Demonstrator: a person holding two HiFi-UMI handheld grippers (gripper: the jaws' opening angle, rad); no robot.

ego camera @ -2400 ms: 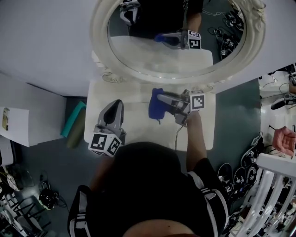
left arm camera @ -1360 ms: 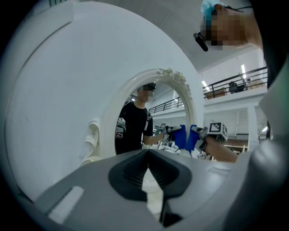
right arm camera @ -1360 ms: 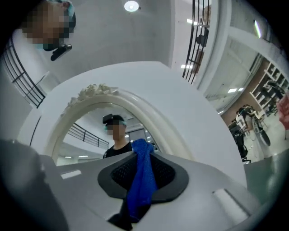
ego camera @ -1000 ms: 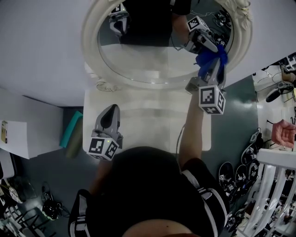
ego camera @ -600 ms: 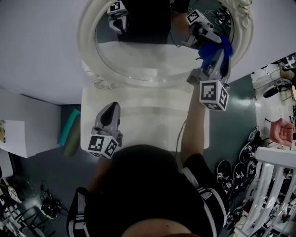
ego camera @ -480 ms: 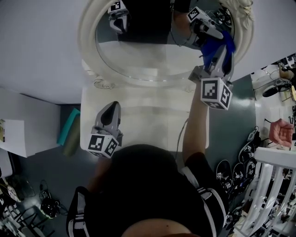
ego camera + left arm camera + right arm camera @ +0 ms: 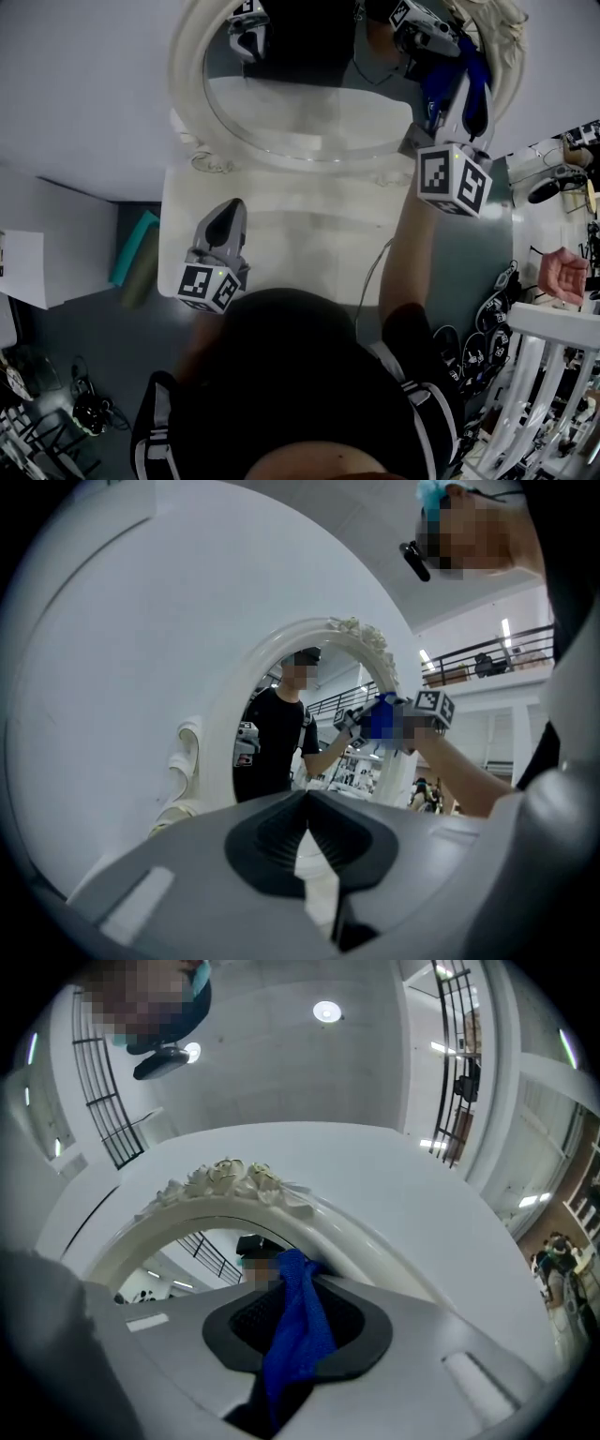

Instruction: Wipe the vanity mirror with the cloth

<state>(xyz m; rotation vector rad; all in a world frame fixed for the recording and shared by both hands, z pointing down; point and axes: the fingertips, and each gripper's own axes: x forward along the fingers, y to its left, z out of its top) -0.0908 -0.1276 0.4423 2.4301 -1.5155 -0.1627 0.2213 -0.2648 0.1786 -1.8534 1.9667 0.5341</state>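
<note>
One blue cloth [image 7: 298, 1330] is clamped between the jaws of the right gripper [image 7: 459, 89], held at the far right edge of the single oval vanity mirror [image 7: 300, 103], close to its white frame [image 7: 187, 80]. The left gripper [image 7: 228, 220], jaws together on nothing, hovers over the near left of one white tabletop [image 7: 309, 244].

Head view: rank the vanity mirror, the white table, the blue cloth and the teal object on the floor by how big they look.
1. vanity mirror, though cropped at the top.
2. white table.
3. blue cloth and teal object look alike; the cloth is nearer and partly behind the right gripper, so unranked.
</note>
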